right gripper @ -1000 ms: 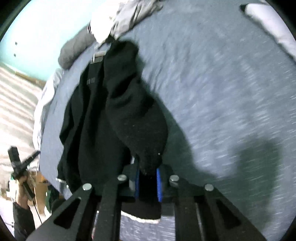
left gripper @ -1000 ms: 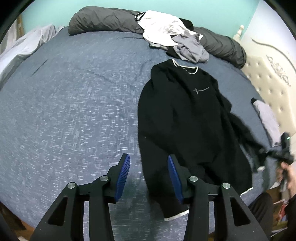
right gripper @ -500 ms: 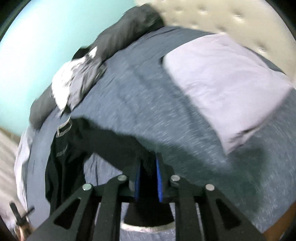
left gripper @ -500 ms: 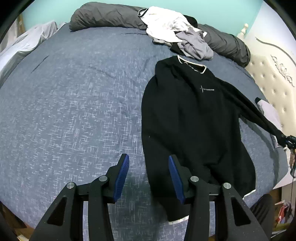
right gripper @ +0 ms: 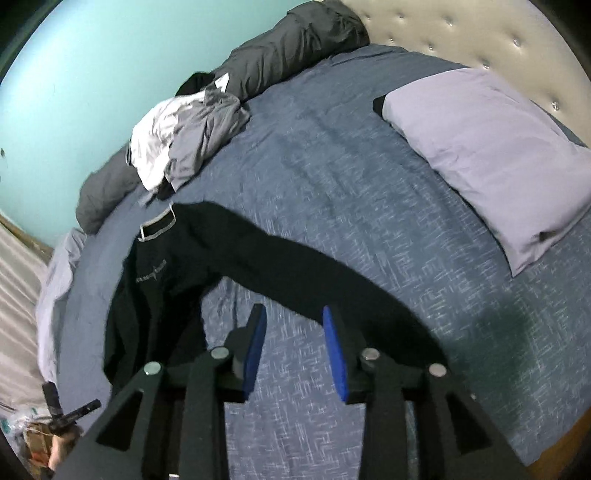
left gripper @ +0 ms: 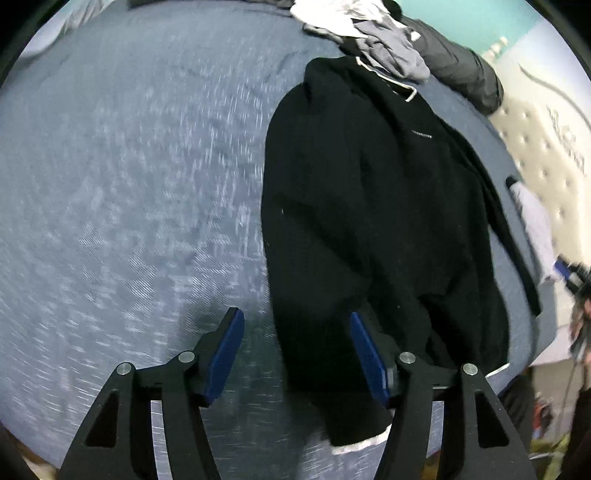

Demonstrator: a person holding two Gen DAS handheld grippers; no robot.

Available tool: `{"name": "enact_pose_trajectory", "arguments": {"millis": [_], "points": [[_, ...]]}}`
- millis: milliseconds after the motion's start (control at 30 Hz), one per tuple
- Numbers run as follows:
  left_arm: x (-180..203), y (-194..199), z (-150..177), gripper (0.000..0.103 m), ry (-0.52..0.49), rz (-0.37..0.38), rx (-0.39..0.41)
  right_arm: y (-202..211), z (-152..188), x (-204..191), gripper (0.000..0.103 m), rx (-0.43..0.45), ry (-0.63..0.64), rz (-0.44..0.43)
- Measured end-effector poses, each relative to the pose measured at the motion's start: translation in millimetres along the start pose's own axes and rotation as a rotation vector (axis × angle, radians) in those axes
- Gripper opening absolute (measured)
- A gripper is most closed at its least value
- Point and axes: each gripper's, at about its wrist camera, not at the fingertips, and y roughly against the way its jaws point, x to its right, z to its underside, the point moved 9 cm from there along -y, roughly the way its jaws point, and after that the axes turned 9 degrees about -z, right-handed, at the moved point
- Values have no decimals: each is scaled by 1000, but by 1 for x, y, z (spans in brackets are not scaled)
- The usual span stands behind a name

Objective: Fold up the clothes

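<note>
The left gripper (left gripper: 295,354) hangs over the near edge of the bed with its blue-padded jaws spread wide, having just been opening, and nothing pinched between them; the lower left side of the black sweatshirt (left gripper: 369,221) lies flat on the bedspread in the gap and under the right-hand jaw, untouched by the pads. Ahead of this gripper the sweatshirt runs up the bed to its white-trimmed collar, with small white lettering on the chest. Beyond the collar sits a heap of white and grey clothes (left gripper: 362,33), against a dark grey rolled duvet (left gripper: 458,70). To the left stretches the blue bedspread (left gripper: 129,184). The right gripper (right gripper: 295,350) has its jaws parted too, having just been opening, and they hold nothing: bare bedspread shows between the pads. The sweatshirt's sleeve (right gripper: 314,273) lies stretched out just ahead of its fingertips, passing behind the right-hand jaw, with the body of the garment off to its left. Further ahead and to the right rests a lavender pillow (right gripper: 491,158), with the tufted cream headboard (right gripper: 461,33) behind it. The clothes heap and duvet lie ahead to the left, under a turquoise wall (right gripper: 92,74).
</note>
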Motion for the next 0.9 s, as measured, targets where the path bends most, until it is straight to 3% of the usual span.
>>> {"name": "enact_pose_trajectory", "arguments": {"millis": [267, 300, 333, 400, 600, 900], "points": [[9, -25, 25, 63, 12, 74, -54, -14, 17, -13, 32, -34, -6, -5], [8, -26, 27, 51, 18, 81, -56, -14, 19, -17, 32, -34, 0, -8], [9, -26, 29, 31, 9, 77, -56, -14, 20, -20, 32, -35, 7, -10], [10, -24, 31, 7, -28, 54, -49, -12, 22, -25, 32, -35, 18, -10], [-4, 38, 3, 4, -84, 33, 73, -1, 22, -38, 32, -31, 67, -4], [-90, 126, -64, 3, -89, -182, 195, 1, 28, -43, 32, -27, 83, 1]]}}
